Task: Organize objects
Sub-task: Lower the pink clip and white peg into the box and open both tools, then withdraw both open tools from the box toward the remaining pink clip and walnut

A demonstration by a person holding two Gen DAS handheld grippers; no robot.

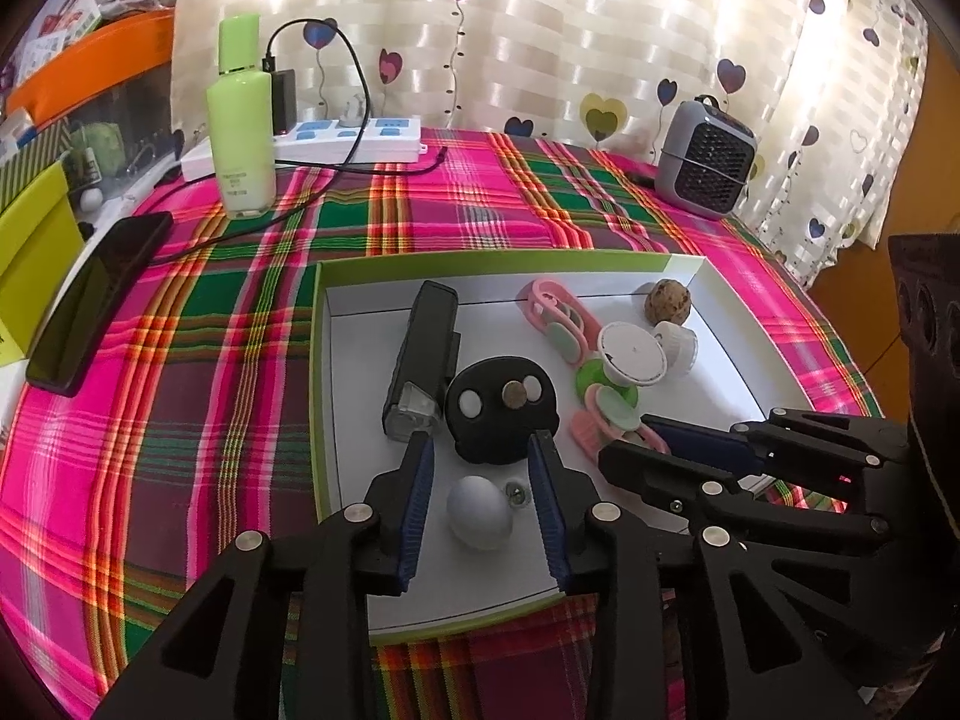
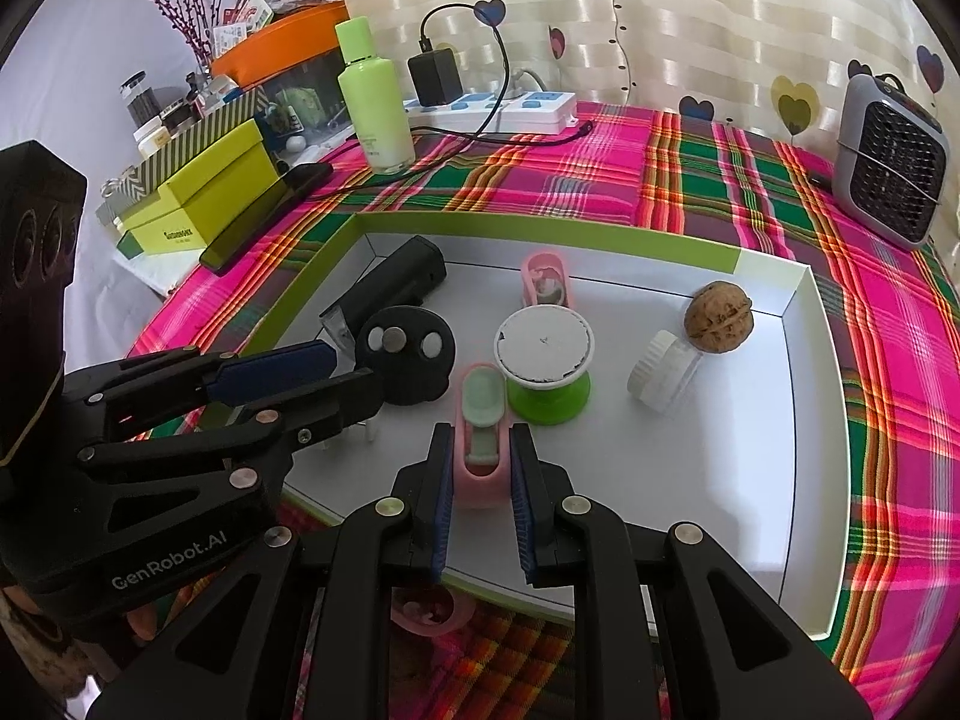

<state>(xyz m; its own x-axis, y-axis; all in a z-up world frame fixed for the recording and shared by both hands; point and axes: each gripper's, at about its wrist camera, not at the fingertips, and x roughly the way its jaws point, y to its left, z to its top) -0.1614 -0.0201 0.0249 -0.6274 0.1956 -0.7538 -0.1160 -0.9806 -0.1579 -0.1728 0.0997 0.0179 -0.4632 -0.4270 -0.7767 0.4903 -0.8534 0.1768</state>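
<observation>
A white tray with a green rim (image 1: pixel 492 257) (image 2: pixel 540 234) lies on the plaid cloth. It holds a black bike light (image 1: pixel 420 354) (image 2: pixel 390 288), a black skull-shaped piece (image 1: pixel 501 411) (image 2: pixel 408 354), a pale egg (image 1: pixel 479 511), two pink clips (image 1: pixel 561 318) (image 2: pixel 543 279), a white-topped green spool (image 1: pixel 630 354) (image 2: pixel 543 354), a white cap (image 2: pixel 660 378) and a walnut (image 1: pixel 668 300) (image 2: pixel 719 324). My left gripper (image 1: pixel 483 459) (image 2: pixel 345 372) is open, with the egg between its fingers. My right gripper (image 2: pixel 479 450) (image 1: pixel 624 435) is shut on a pink clip (image 2: pixel 480 450) over the tray's front.
A green bottle (image 1: pixel 243 120) (image 2: pixel 375 102), a power strip (image 1: pixel 336 141) (image 2: pixel 498 108) with charger and cable, a phone (image 1: pixel 96 300) (image 2: pixel 264 213) and yellow-green boxes (image 2: pixel 210 192) stand at the back left. A grey fan heater (image 1: pixel 702 159) (image 2: pixel 891 162) stands at the back right.
</observation>
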